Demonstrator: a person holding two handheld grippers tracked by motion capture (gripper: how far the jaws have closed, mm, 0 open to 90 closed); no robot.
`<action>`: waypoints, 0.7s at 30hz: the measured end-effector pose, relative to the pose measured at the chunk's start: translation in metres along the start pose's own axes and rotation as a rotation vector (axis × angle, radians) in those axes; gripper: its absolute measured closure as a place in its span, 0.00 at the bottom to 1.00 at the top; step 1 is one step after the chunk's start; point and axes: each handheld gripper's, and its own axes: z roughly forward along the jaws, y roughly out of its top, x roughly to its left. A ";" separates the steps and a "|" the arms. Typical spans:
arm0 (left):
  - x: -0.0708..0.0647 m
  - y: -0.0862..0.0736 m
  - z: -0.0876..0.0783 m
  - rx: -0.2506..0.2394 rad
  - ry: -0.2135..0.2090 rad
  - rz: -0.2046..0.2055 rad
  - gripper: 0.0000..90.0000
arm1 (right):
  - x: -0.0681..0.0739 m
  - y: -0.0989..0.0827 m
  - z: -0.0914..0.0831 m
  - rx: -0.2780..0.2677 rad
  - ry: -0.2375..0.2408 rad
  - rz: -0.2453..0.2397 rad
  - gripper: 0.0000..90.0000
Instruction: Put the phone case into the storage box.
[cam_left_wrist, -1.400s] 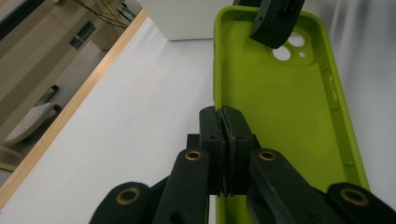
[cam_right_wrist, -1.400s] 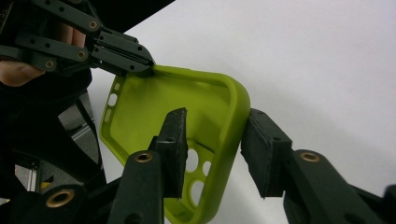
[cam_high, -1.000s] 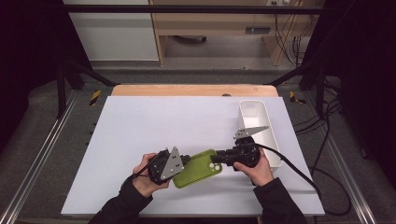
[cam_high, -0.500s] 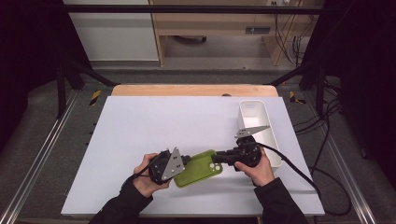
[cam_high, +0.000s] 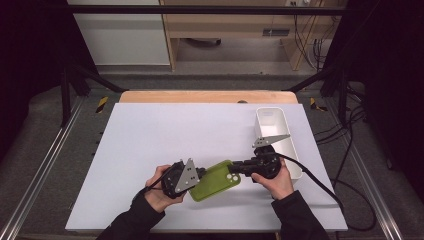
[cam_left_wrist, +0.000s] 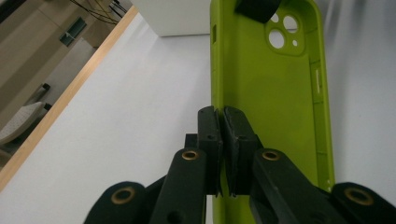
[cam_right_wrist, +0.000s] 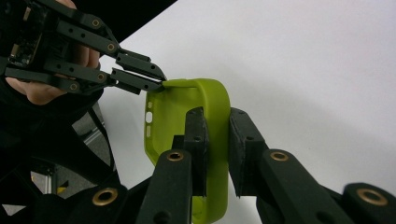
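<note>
- While a person's two hands reach in from the near edge, the white bench (cam_high: 150, 135) carries just a few things, told here from left to right.
- The left tool (cam_high: 200, 174) sits in the person's left hand (cam_high: 157, 192), near the front of the bench. It has a grey three-cornered plate on top.
- In the left gripper view, its two black jaws are squeezed tight on one thin side wall of the green phone case (cam_left_wrist: 271, 93).
- The green phone case (cam_high: 216, 180) is between the two tools, near the front edge of the bench and a bit right of the middle. It is empty inside, and the round camera holes are at its right end.
- It looks lifted a little off the bench, but from above that is hard to tell.
- The right tool (cam_high: 236, 167) is in the person's right hand (cam_high: 274, 180). It pinches the case at the end with the camera holes.
- In the right gripper view, its jaws are closed on the curved rim of the green phone case (cam_right_wrist: 205, 112), one jaw inside and one outside. The left tool (cam_right_wrist: 161, 79) shows farther off, biting the far edge.
- A white bin (cam_high: 290, 145) stands just behind the right hand, by the right edge of the bench.
- A black cable (cam_high: 320, 182) runs from the right tool off to the right.
</note>
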 end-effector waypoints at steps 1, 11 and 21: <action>0.000 0.000 0.000 -0.004 -0.006 -0.013 0.95 | 0.000 0.000 0.000 0.002 -0.001 -0.001 0.88; 0.010 -0.001 -0.006 -0.108 -0.016 -0.135 0.63 | 0.000 0.001 -0.006 -0.018 -0.036 -0.024 0.88; 0.037 -0.017 -0.021 -0.208 0.008 -0.308 0.37 | -0.001 0.002 -0.016 -0.047 -0.070 -0.048 0.88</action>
